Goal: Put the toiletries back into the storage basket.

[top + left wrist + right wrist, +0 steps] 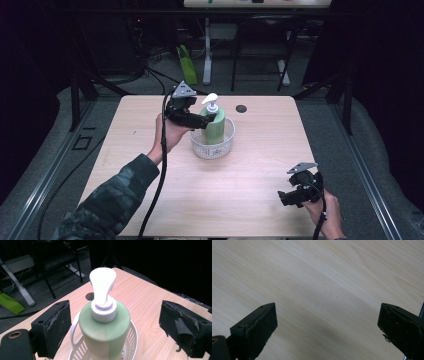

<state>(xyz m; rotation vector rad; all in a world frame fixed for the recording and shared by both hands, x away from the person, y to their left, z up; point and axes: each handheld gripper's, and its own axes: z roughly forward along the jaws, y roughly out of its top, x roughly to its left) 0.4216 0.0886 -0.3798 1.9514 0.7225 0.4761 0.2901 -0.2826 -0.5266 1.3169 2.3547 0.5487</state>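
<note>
Green pump bottle (215, 129) with white pump head (210, 100), upright inside a clear ribbed basket (226, 145) at about 12 o'clock from the middle of the light wooden table (150, 175). Dark round hole (241, 108) in the tabletop at roughly 1 o'clock from the basket, near but apart.

Left gripper (207, 120) at 9 o'clock of the bottle, held level by the left hand (172, 135), grey three-cornered plate (184, 90) on top, black cable (161, 165) trailing toward 6 o'clock past a camouflage sleeve (112, 200). Jaws wide apart, one on each side of the bottle body.

Left gripper view: bottle (105, 330) centred between the two black pads (53, 325), a clear gap at each side, no pad pressing on it; white basket rim (132, 337) below, with a white loop handle (73, 331) at 9 o'clock of the bottle.

Right gripper (286, 197) at about 4 o'clock on the table, well apart from the basket, in the right hand (327, 212), tips toward 9 o'clock.

Right gripper view: both pads (257, 332) spread wide, bare wood grain (324, 290) between them, nothing held.

Background at 12 o'clock: dark floor, table legs (207, 55), a green object (187, 64) on the floor.
</note>
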